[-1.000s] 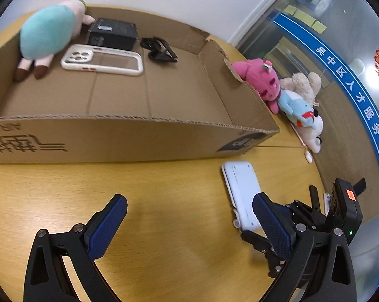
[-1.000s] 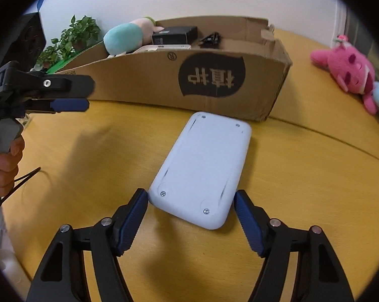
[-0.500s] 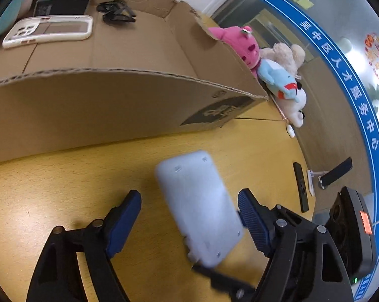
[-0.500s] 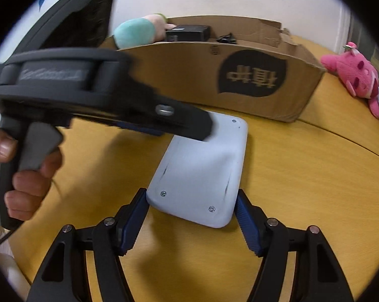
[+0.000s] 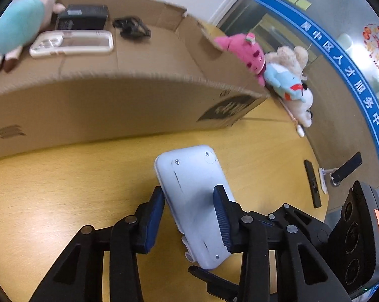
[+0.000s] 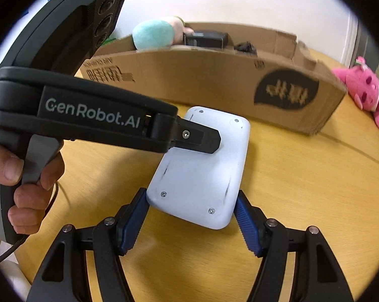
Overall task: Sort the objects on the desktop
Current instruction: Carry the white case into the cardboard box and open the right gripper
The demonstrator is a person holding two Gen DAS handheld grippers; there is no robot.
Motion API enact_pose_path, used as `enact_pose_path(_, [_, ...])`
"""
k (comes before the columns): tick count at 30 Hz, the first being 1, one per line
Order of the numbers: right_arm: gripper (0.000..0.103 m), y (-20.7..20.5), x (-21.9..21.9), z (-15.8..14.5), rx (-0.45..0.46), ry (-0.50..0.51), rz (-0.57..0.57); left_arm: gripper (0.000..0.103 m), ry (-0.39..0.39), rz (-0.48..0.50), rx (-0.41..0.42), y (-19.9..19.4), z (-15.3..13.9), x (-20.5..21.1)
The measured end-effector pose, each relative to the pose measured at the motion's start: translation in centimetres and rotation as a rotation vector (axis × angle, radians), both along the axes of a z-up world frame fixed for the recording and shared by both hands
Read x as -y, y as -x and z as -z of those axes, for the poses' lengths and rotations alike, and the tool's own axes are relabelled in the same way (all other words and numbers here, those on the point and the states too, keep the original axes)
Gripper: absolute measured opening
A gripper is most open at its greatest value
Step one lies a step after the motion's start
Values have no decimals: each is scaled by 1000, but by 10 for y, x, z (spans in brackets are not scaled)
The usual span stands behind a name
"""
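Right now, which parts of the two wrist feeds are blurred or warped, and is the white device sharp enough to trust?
Left wrist view: the cardboard box rim smears with motion blur; the white device stays crisp, screws legible. Right wrist view: the box print is blurred, the device sharp. Fisheye bends the box edges in both, and dark vignette fills the corners.
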State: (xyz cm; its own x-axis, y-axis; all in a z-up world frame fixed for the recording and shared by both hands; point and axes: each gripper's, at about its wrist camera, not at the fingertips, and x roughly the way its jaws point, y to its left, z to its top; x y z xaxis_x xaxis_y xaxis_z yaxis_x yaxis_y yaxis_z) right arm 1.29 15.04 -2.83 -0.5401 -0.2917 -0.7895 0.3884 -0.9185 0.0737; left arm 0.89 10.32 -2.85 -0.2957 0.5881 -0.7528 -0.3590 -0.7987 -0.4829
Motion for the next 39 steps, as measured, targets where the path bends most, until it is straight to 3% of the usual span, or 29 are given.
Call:
enact_pose_path(10, [67, -4, 28, -89, -213, 5, -30, 37, -44, -39, -227, -6, -107, 39])
enact_pose_path(18, [67, 31, 45, -154, -368, 32, -19, 37, -37, -31, -381, 29, -184, 49])
enact_pose_path(22, [67, 52, 40, -175, -406, 27, -8, 35, -32, -14, -417, 60, -209, 45])
enact_pose_path(27, [67, 92, 33, -188, -393, 26, 4, 34, -66, 0, -379, 118, -217, 40])
enact_pose_path(31, [67, 132, 24, -182, -334, 17, 17, 33, -57, 9, -312, 167, -203, 24])
enact_pose_path(39, [67, 204, -16, -119, -65, 48, 76, 31, -58, 43, -42, 245, -109, -18])
